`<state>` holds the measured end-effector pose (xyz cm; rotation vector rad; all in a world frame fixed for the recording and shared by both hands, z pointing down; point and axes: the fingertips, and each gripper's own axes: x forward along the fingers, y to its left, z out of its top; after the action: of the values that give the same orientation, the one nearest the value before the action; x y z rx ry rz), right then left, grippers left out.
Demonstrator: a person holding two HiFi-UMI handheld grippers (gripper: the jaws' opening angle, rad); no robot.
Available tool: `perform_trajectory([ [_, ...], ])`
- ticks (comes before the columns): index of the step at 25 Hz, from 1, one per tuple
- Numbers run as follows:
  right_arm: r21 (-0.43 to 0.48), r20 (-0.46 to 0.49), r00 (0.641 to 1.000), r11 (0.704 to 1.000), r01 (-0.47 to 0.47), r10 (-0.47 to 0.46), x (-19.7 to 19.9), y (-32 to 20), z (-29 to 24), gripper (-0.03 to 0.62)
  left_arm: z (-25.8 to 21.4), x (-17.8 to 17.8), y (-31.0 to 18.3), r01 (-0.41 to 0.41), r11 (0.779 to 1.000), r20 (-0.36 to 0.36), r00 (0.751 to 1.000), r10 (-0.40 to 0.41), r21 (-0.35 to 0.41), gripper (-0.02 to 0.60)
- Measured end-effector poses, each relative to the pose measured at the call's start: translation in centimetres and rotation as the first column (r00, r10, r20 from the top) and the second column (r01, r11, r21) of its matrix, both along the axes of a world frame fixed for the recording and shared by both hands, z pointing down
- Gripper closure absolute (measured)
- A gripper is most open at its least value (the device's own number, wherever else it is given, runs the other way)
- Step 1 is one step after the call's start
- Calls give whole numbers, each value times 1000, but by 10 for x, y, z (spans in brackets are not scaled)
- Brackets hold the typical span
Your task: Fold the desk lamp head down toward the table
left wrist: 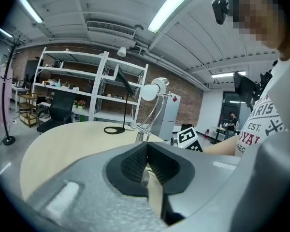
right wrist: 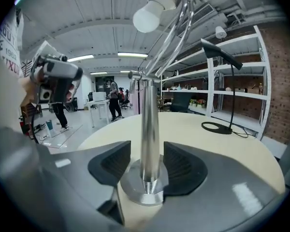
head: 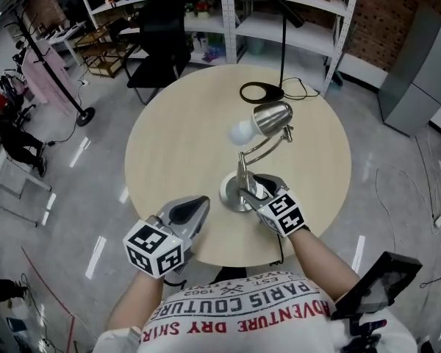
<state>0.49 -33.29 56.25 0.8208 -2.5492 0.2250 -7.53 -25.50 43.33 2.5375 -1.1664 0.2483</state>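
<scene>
This is a lab or workshop space, not a home. White metal shelving (head: 275, 26) loaded with boxes and gear lines the far side, against a bare brick wall (head: 386, 13). The floor (head: 81, 190) is polished grey (glossy enough to mirror the lights). Long strip lights (left wrist: 176, 4) and a duct (left wrist: 111, 29) run across an open ceiling. A round table (head: 184, 145) stands mid-room, with a black office chair (head: 158, 46) beyond it, a coat rack (head: 51, 65) far left, and people (right wrist: 114, 100) among distant desks.

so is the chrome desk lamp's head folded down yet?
Not folded. The chrome desk lamp's head sits raised on its curved arm, white bulb well above the round beige table.
</scene>
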Motion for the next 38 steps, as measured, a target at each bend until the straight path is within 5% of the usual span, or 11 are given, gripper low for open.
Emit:
perform_trajectory([
  [5, -12, -19, 1000, 1000, 15, -16, -15, -9, 9, 394, -8, 0, -6, -54, 999, 32, 998, 54, 1, 576],
  [6, -11, -26, 1000, 1000, 15, -15, -16, -10, 9, 402, -11, 1, -7, -62, 998, 34, 997, 62, 1, 515],
  [15, -15, -22, 999, 1000, 26, -27, -25, -17, 12, 441, -48, 20, -25, -179, 980, 81, 982, 173, 84, 437],
  [26, -8, -15, 999, 1000, 28, -28, -26, -19, 12, 441, -141, 49, -70, -217, 929, 125, 974, 187, 299, 339],
  [31, -7, -14, 999, 999, 32, -32, -27, -19, 13, 441, -154, 68, -89, -298, 908, 203, 948, 245, 296, 304],
  [38, -14, -15, 999, 999, 31, -32, -26, -18, 15, 439, -148, 94, -106, -369, 898, 226, 921, 318, 239, 275],
])
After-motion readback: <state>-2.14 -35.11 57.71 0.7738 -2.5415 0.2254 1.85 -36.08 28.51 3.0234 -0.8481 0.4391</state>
